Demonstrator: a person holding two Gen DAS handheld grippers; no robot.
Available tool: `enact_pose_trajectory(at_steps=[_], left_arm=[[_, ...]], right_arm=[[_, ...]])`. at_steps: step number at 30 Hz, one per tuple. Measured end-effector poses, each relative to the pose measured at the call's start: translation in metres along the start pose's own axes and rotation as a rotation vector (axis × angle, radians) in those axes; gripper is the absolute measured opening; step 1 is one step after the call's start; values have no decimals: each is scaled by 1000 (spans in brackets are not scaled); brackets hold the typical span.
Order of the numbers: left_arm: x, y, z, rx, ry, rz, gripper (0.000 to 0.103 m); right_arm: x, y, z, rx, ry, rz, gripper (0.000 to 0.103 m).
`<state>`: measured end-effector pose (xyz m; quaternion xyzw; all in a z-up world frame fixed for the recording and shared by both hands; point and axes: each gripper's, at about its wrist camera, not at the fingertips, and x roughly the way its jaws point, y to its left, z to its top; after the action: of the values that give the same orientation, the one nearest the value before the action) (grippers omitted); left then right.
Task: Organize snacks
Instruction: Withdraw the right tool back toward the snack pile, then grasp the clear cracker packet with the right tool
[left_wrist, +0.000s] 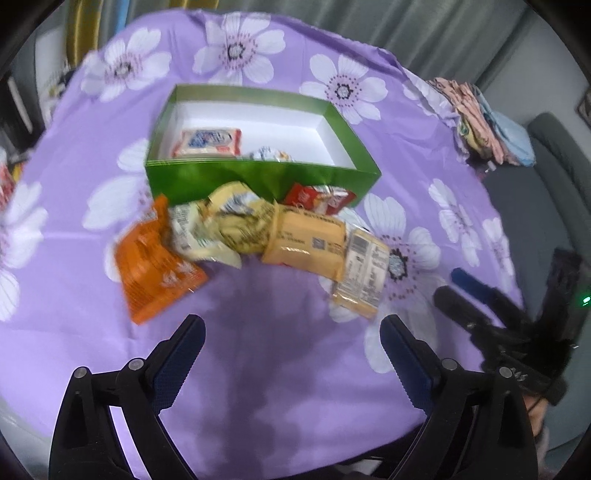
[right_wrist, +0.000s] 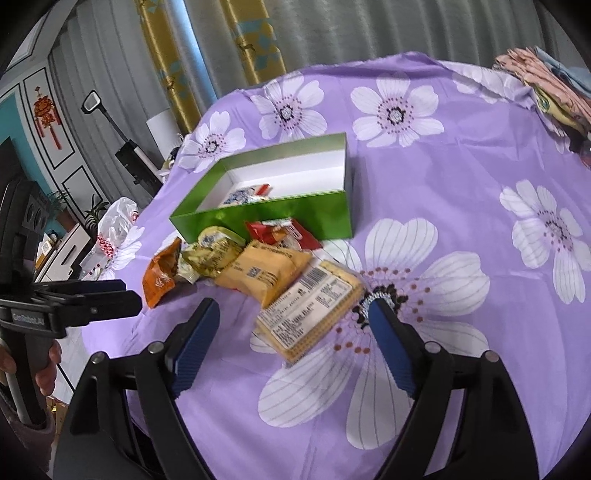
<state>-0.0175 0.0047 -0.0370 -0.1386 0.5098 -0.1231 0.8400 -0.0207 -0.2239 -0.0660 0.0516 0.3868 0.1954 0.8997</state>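
Observation:
A green box (left_wrist: 258, 177) (right_wrist: 266, 218) with a white inside stands on the purple flowered cloth and holds two snack packets (left_wrist: 208, 142) (right_wrist: 243, 195). In front of it lies a pile of snacks: an orange bag (left_wrist: 155, 262) (right_wrist: 160, 273), a pale yellow crumpled bag (left_wrist: 229, 221) (right_wrist: 212, 254), a tan packet (left_wrist: 306, 240) (right_wrist: 271, 271), a cracker pack (left_wrist: 364, 269) (right_wrist: 310, 308) and a red packet (left_wrist: 317, 197) (right_wrist: 280, 230). My left gripper (left_wrist: 291, 332) is open and empty just short of the pile. My right gripper (right_wrist: 291, 314) is open, its jaws either side of the cracker pack's near end.
The table (left_wrist: 258, 387) (right_wrist: 480, 295) is covered with the purple flowered cloth. Folded cloths (left_wrist: 484, 122) (right_wrist: 546, 85) lie at its far right edge. A grey sofa (left_wrist: 554, 155) is to the right. A white plastic bag (right_wrist: 118, 225) and furniture stand beyond the left edge.

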Motion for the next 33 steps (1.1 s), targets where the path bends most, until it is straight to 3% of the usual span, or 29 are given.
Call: enact_pose_trajectory(at_steps=[4,12,17,21,25,32,33], left_arm=[[7,3,-4,-41,4,-92,95],[36,-4,-15,19,79,-165,95],[52,-12,-28,60,159,-134,95],[55,-10,-32,-57,119,-120,95],[54,-16,-30,-136,45,-146,95],[74,-25,-27,-238,40,-171,95],[78,-25,-27,-259,43,-176,91]], right_arm=[[6,-5,-4,7,22,-7,83],[17,-11,-15,-9,65,-1,83],[18,-26,-17,30,50,-3,83],[22,-46,-16,84,42,13,82],[29,-56,-5,87,30,77,72],[66,-77,33,113,55,178,53],[74,-77,38,103,73,191,49]])
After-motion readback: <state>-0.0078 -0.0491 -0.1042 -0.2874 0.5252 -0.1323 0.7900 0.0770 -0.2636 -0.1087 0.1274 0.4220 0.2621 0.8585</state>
